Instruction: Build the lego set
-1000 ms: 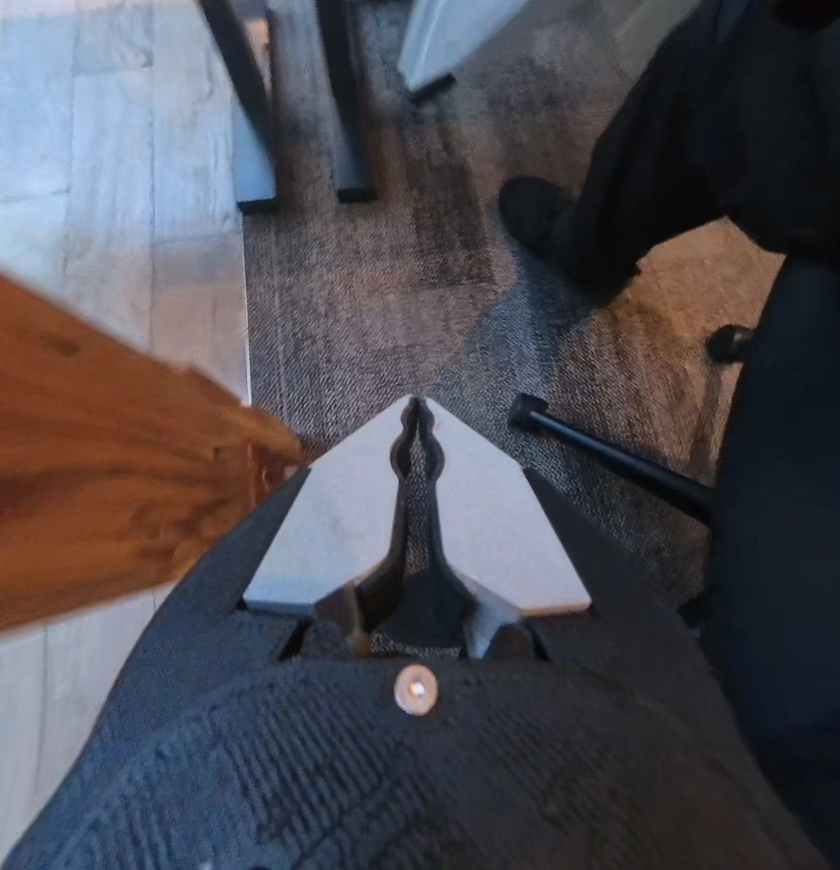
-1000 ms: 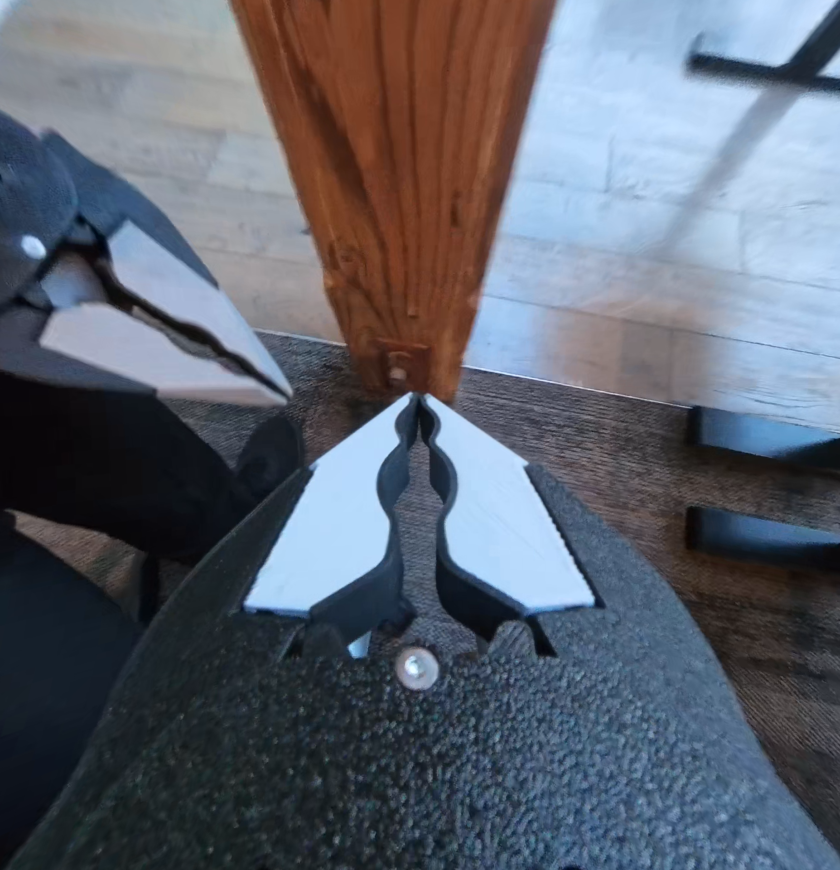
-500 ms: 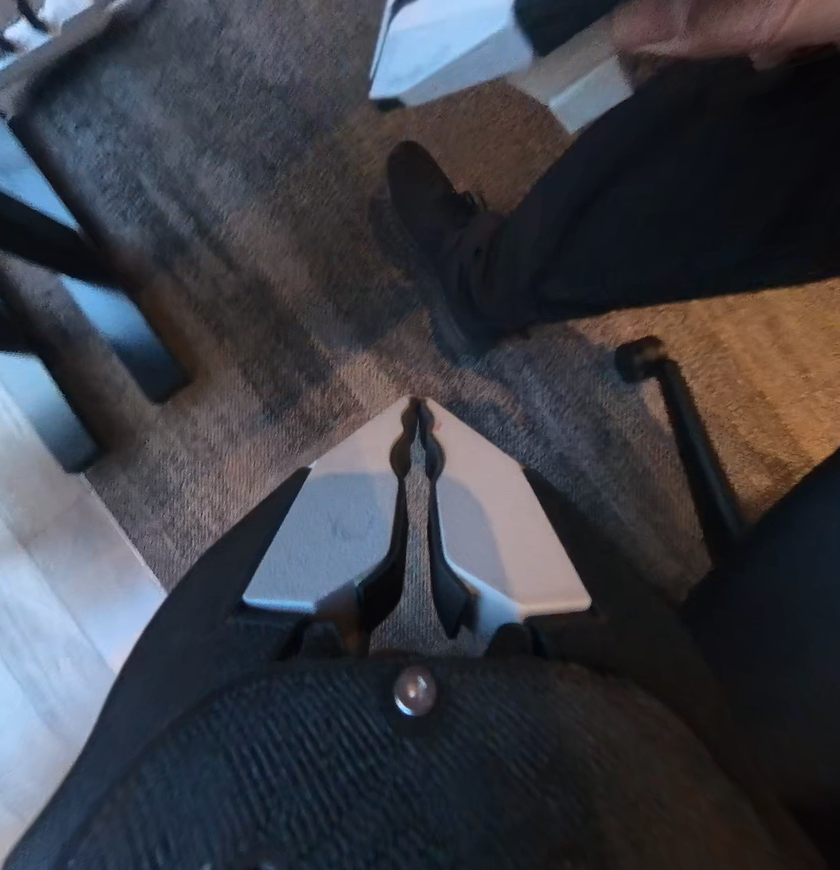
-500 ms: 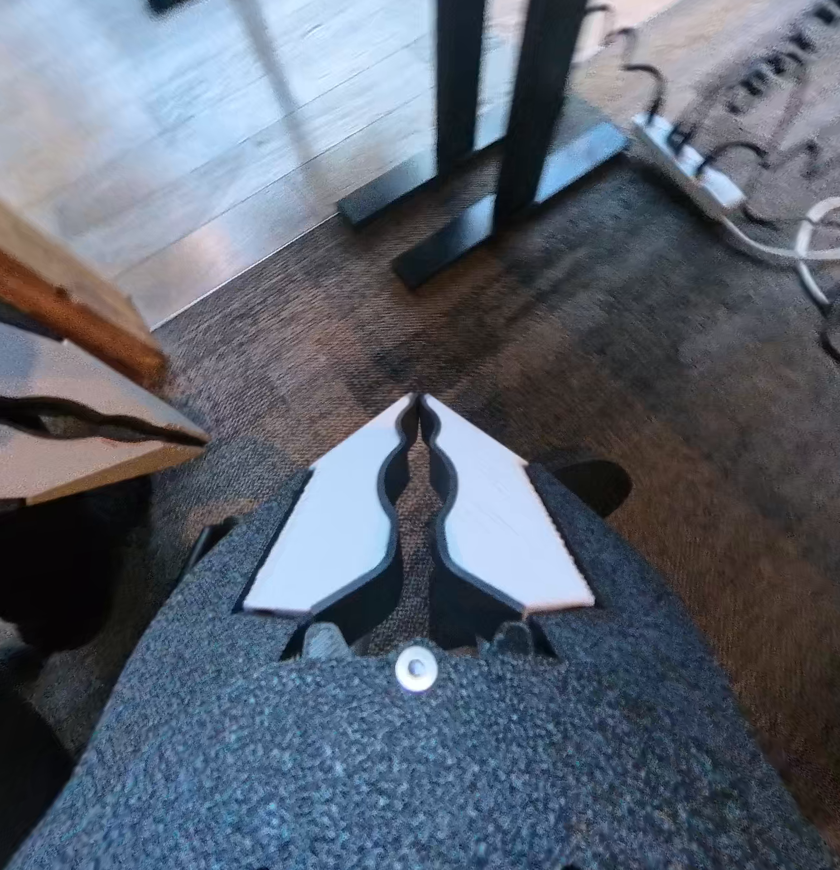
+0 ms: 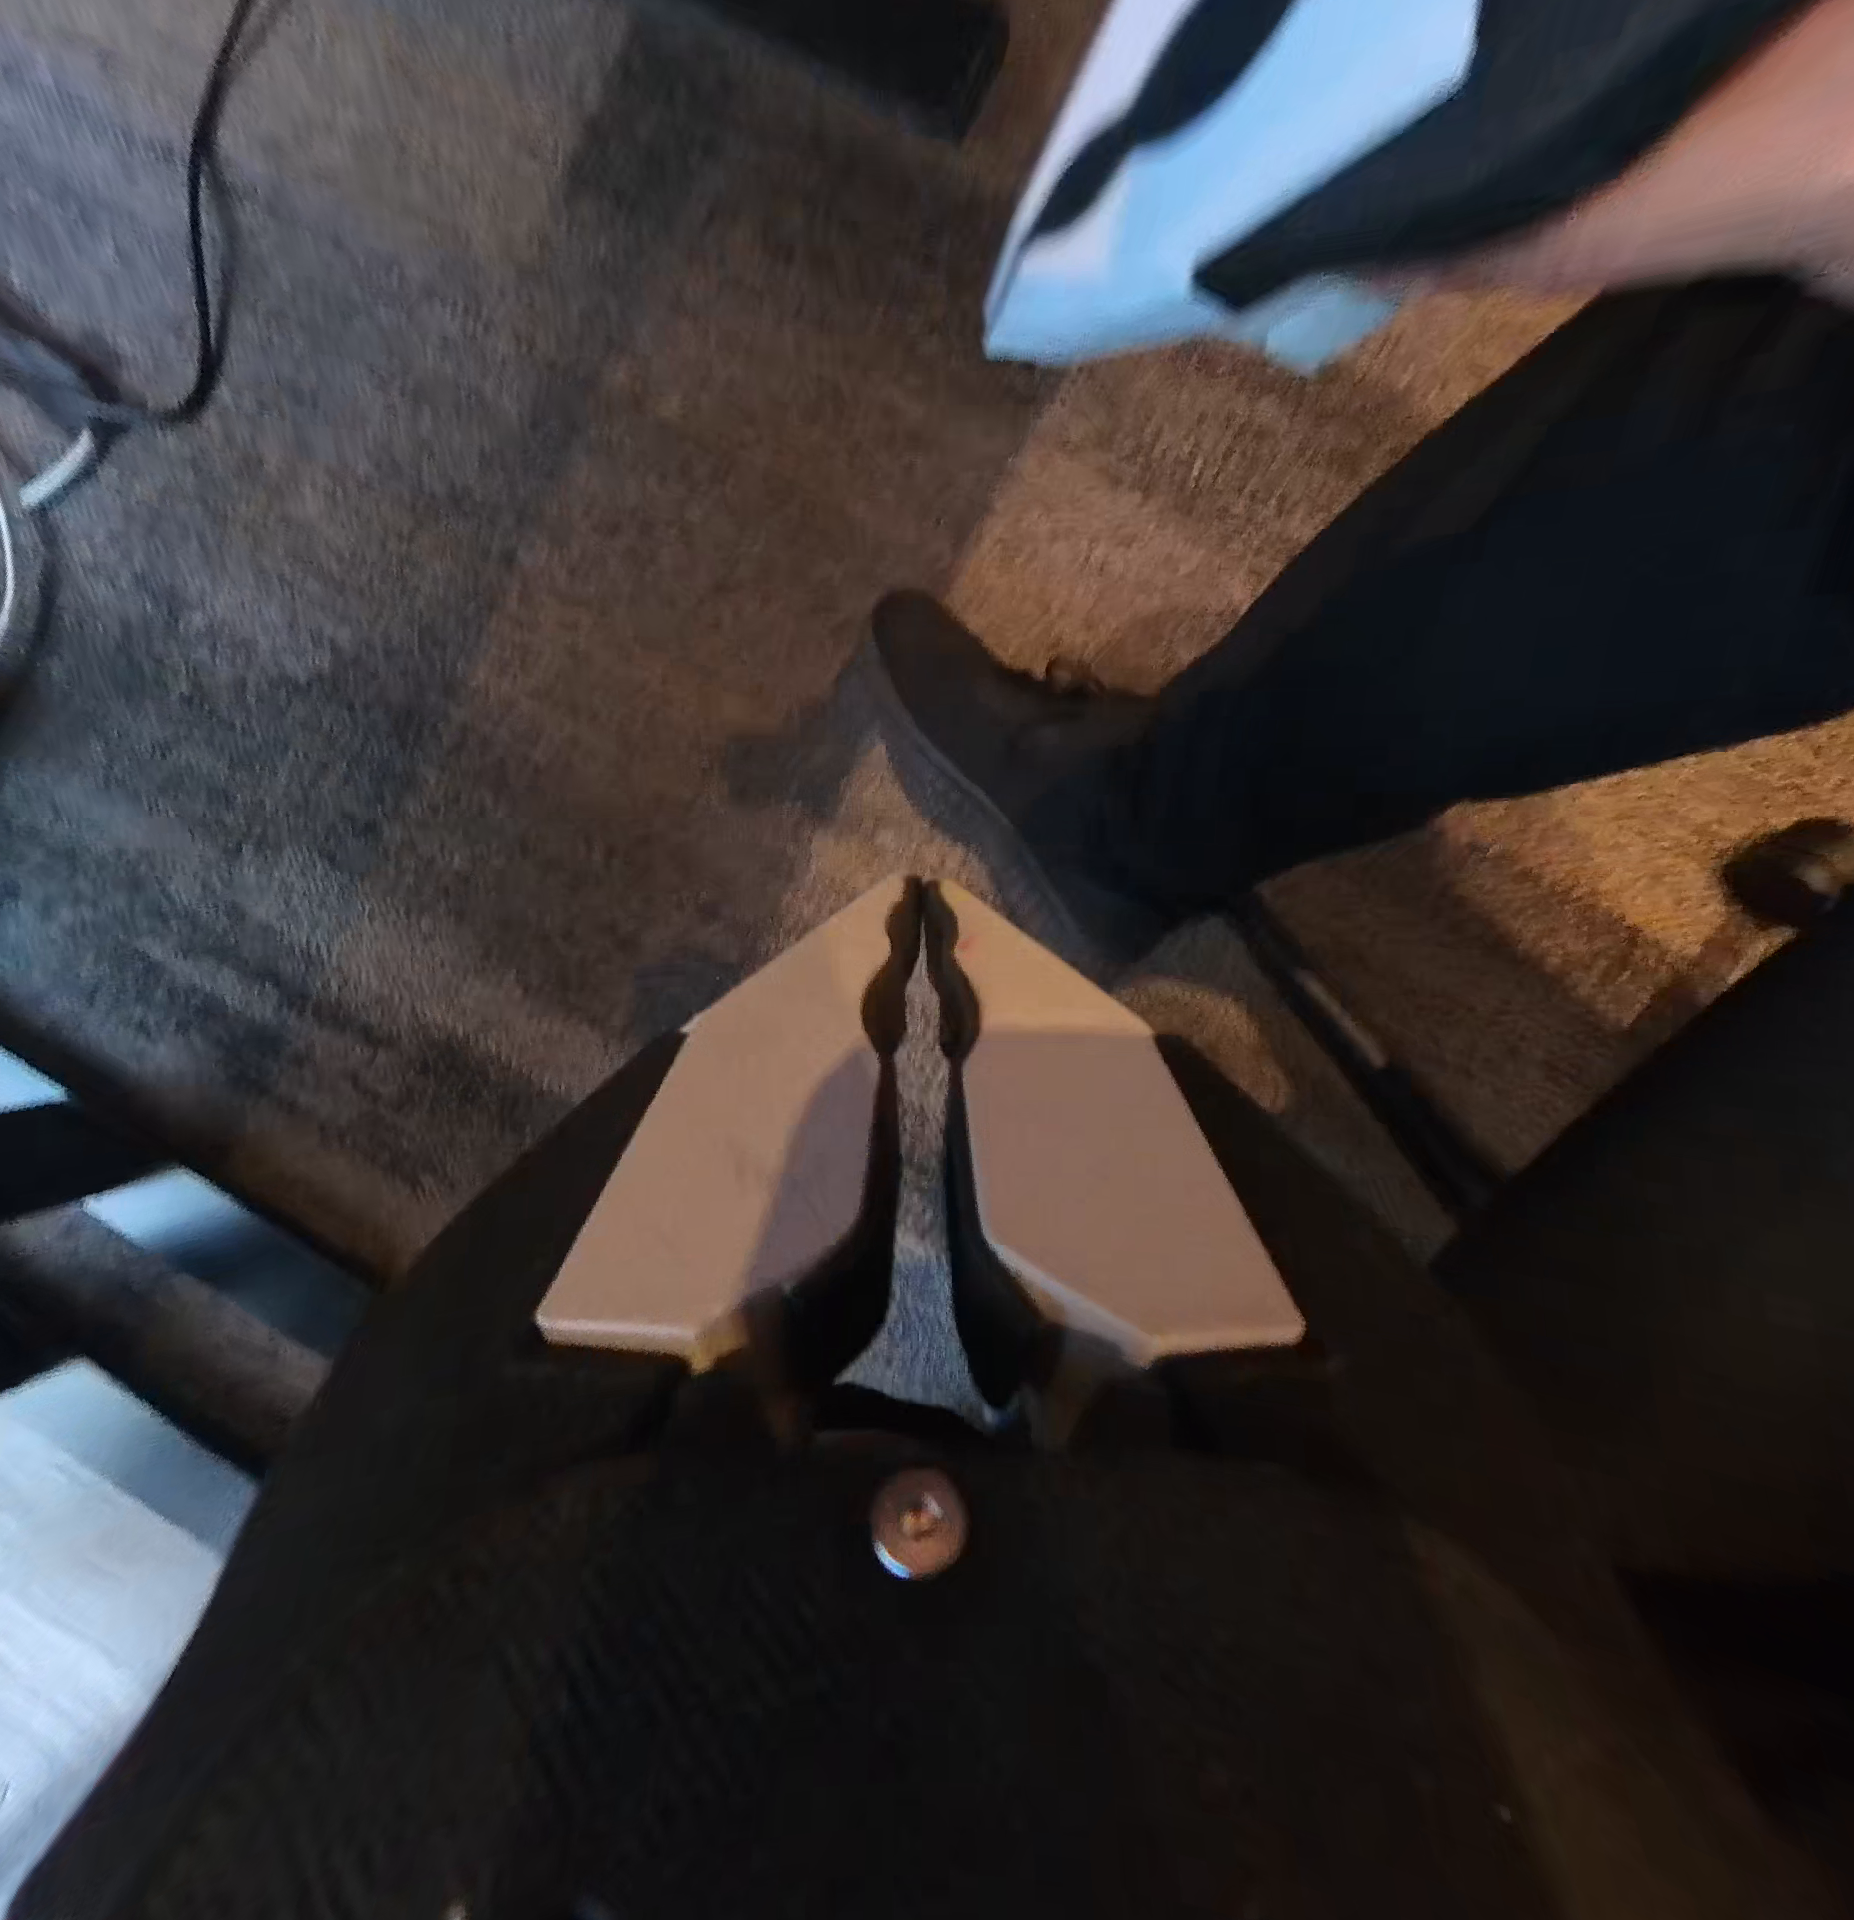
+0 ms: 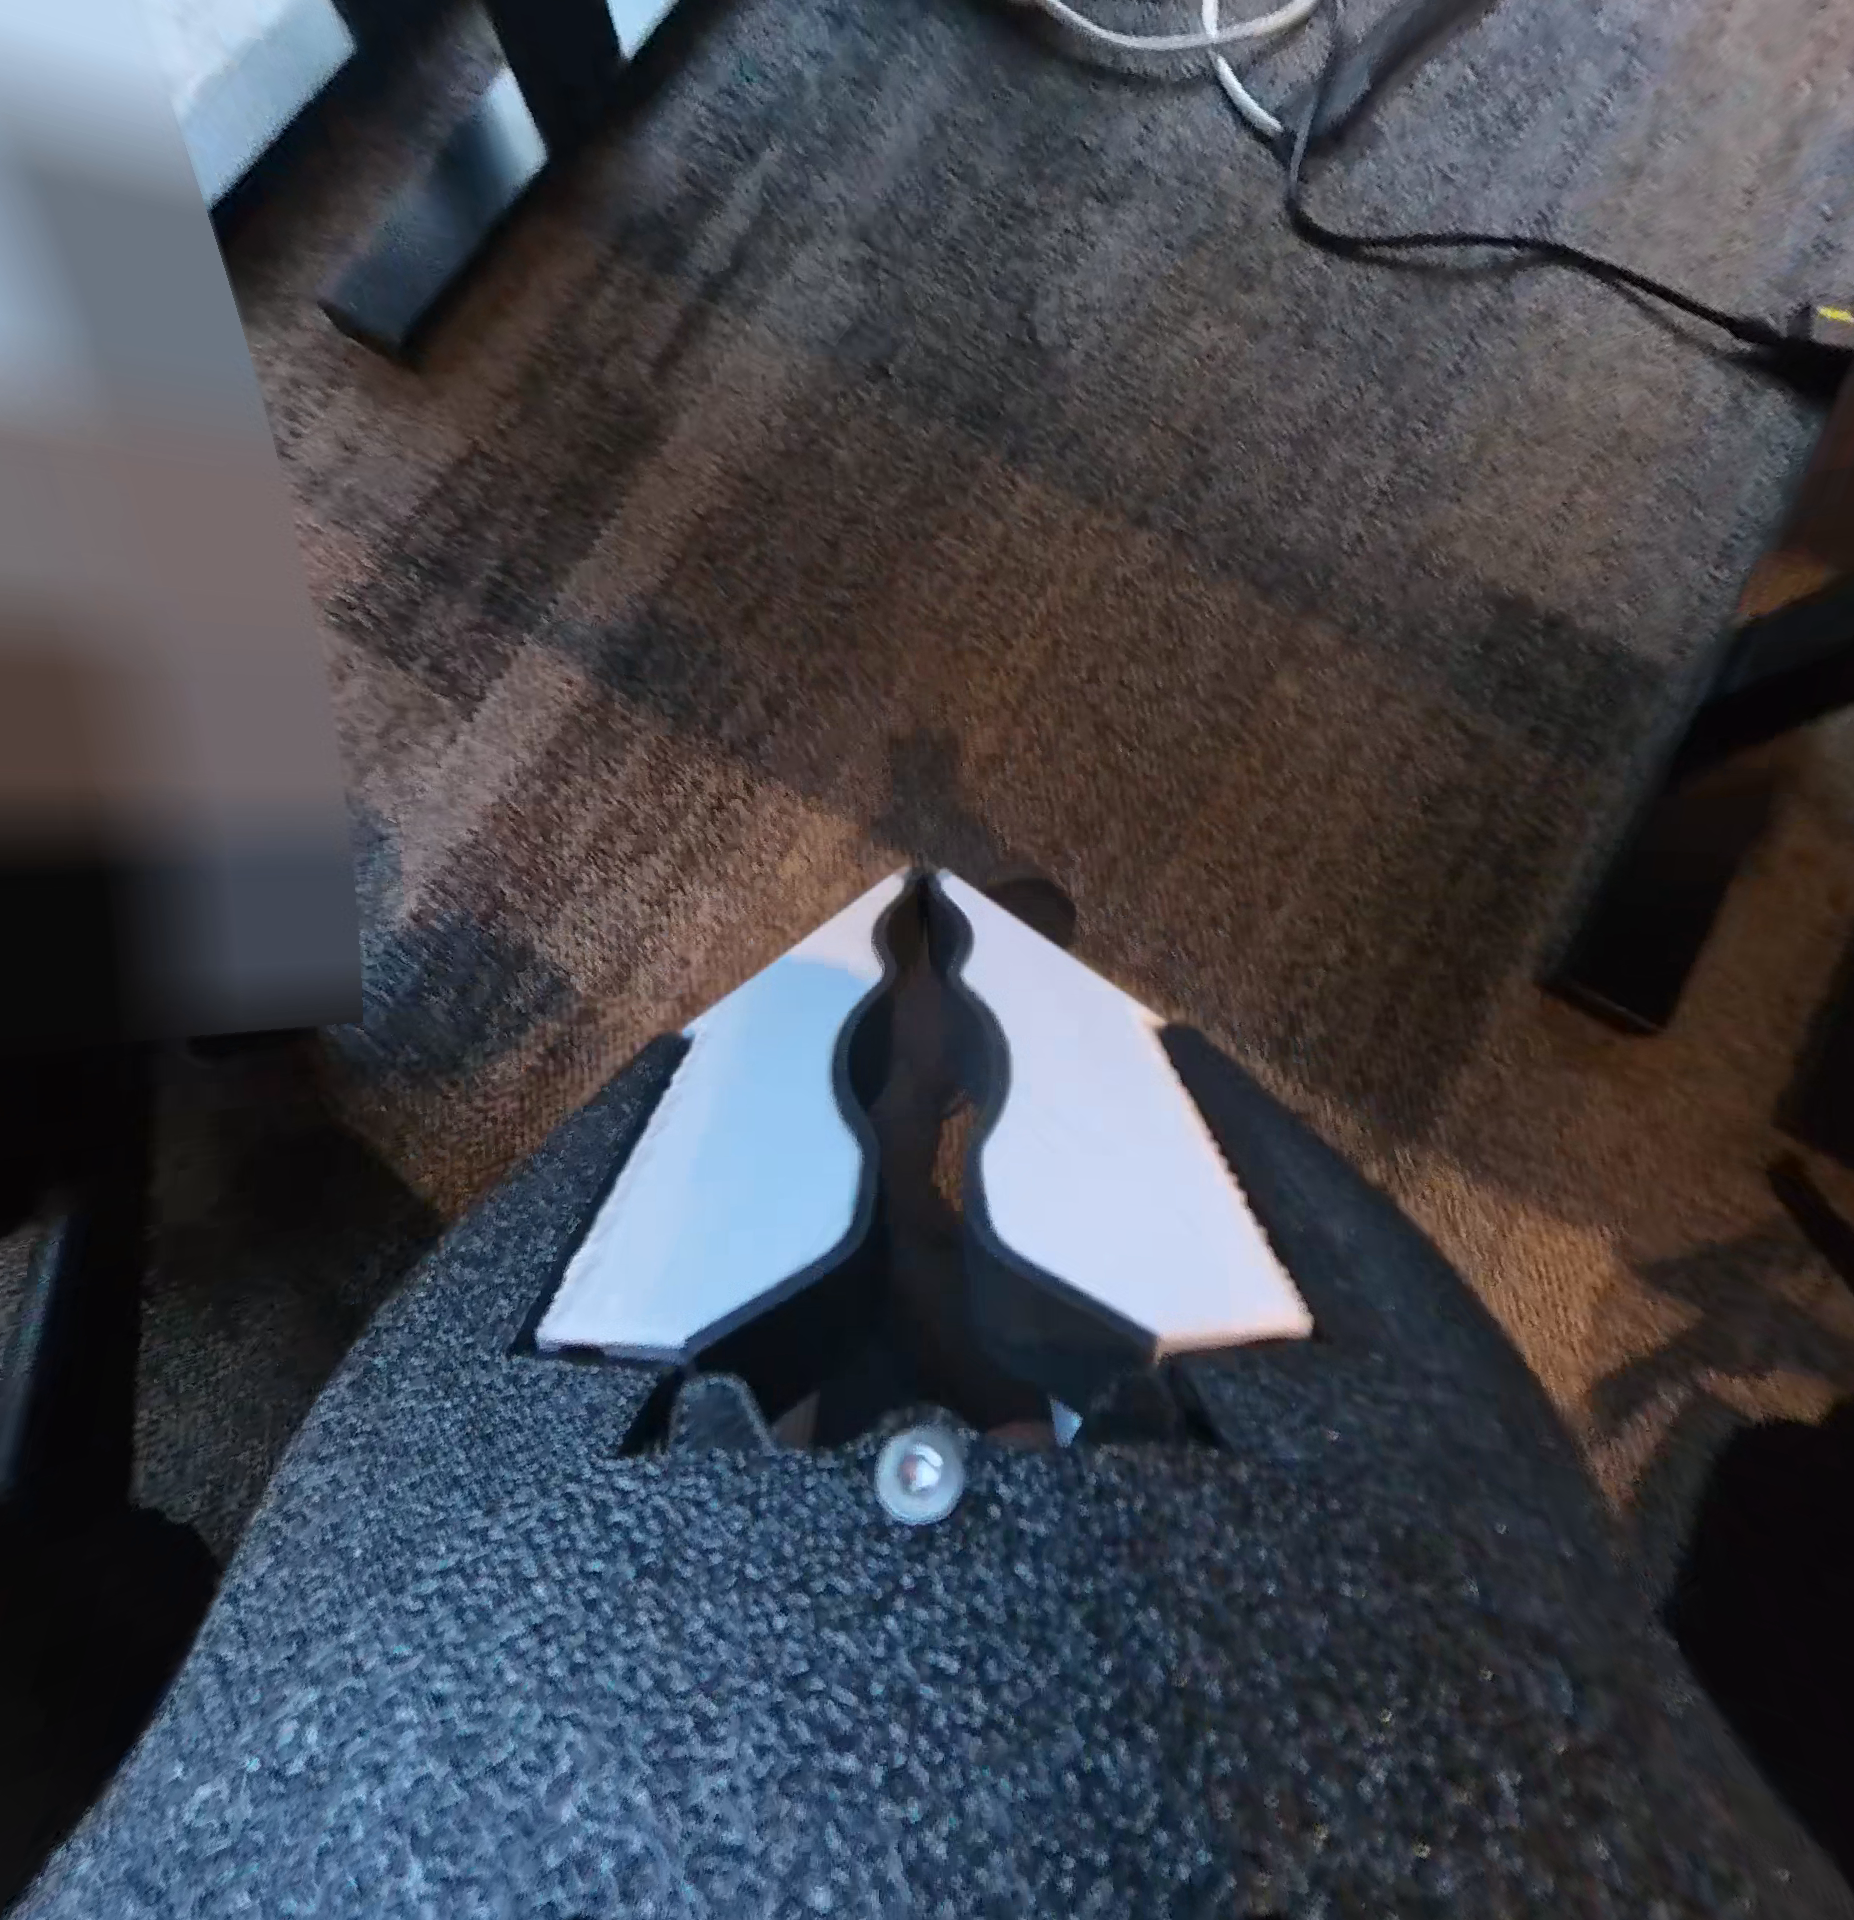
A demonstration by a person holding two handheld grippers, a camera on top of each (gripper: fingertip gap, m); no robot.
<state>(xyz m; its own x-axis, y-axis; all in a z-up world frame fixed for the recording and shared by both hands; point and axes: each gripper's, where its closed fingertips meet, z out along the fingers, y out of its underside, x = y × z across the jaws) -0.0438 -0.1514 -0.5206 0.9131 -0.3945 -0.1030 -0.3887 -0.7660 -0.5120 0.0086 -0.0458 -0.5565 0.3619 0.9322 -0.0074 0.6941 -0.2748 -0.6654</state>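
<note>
No lego pieces show in either view. My left gripper is shut and empty, its tips touching, and it points down at the carpet beside a person's dark shoe. My right gripper is shut and empty and points down at bare carpet. The other gripper shows blurred at the top right of the left wrist view, with a hand on it.
A person's dark trouser leg crosses the left wrist view. Black chair base parts lie lower right. Black table feet stand at the top left of the right wrist view, cables run along the top, and dark furniture stands right. Tip to tip, the grippers are about 12 cm apart.
Both grippers have swung away from the wooden table edge and now point down at the carpet. The table no longer shows. Both stay shut.
</note>
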